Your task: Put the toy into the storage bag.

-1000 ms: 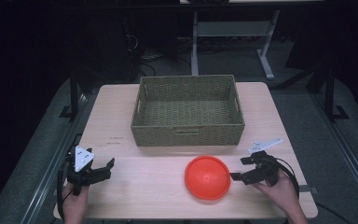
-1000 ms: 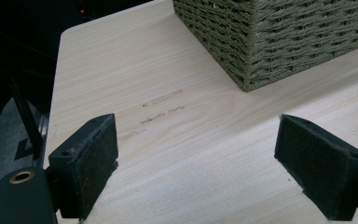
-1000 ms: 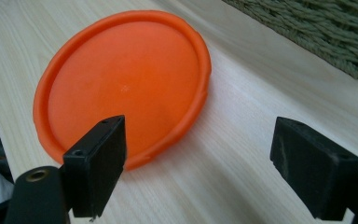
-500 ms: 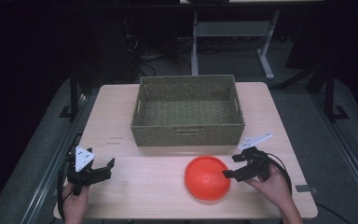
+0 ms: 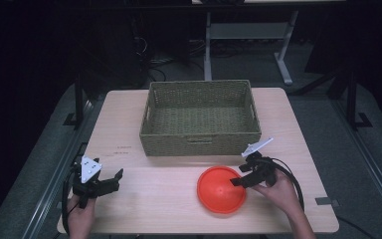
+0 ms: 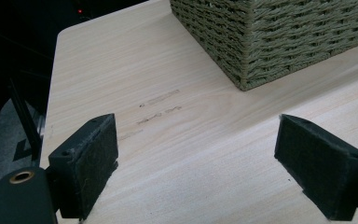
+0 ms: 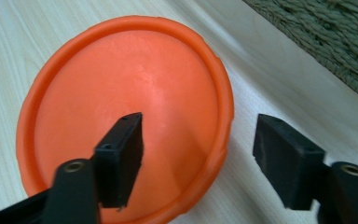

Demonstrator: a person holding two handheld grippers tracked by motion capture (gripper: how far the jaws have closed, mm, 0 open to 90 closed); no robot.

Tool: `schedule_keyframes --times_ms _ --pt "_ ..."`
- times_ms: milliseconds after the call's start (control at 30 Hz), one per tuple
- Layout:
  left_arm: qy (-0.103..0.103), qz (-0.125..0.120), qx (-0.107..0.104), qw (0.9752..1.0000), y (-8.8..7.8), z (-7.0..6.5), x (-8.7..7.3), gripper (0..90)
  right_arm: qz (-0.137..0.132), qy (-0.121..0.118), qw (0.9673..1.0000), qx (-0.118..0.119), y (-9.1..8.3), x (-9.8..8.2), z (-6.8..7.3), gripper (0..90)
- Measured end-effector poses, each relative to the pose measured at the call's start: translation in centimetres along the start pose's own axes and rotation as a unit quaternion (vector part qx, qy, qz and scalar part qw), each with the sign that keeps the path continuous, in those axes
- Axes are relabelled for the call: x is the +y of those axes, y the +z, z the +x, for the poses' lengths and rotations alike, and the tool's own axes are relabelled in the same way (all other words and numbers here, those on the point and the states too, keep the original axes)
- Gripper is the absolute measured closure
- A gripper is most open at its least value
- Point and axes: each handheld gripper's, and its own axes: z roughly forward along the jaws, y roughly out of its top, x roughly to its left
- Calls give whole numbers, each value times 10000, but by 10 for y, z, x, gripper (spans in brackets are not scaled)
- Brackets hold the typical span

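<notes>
Orange bowl (image 5: 222, 189) sits on the table (image 5: 144, 199), just in front of the wicker basket (image 5: 200, 117). Right gripper (image 5: 238, 182) straddles its near rim, jaws just closing, not yet pressing. Step: grasping. Next: clamp rim, lift toward basket. Left gripper (image 5: 113, 179) gapes wide, empty. Bowl's depth is hard to judge.

Empty woven basket (image 5: 200, 119) at the back middle of a pale wooden table (image 5: 129, 189); dark floor around.
</notes>
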Motion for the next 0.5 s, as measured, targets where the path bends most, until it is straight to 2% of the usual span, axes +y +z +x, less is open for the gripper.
schedule_keyframes --times_ms 100,133,200,400,500 --pt "27 15 -23 10000 1 -2 0 129 -19 57 10000 59 0 -2 -2 387" --pt "55 24 -19 10000 1 -2 0 129 -24 145 9998 155 1 -5 -5 443" --pt "69 32 -11 10000 1 -3 1 128 35 231 9995 206 3 -8 -7 472" --pt "119 36 4 9999 1 -3 1 129 122 376 9987 308 8 -12 -12 500" --pt "153 55 15 9999 1 -3 1 128 106 369 9988 311 9 -12 -12 522"
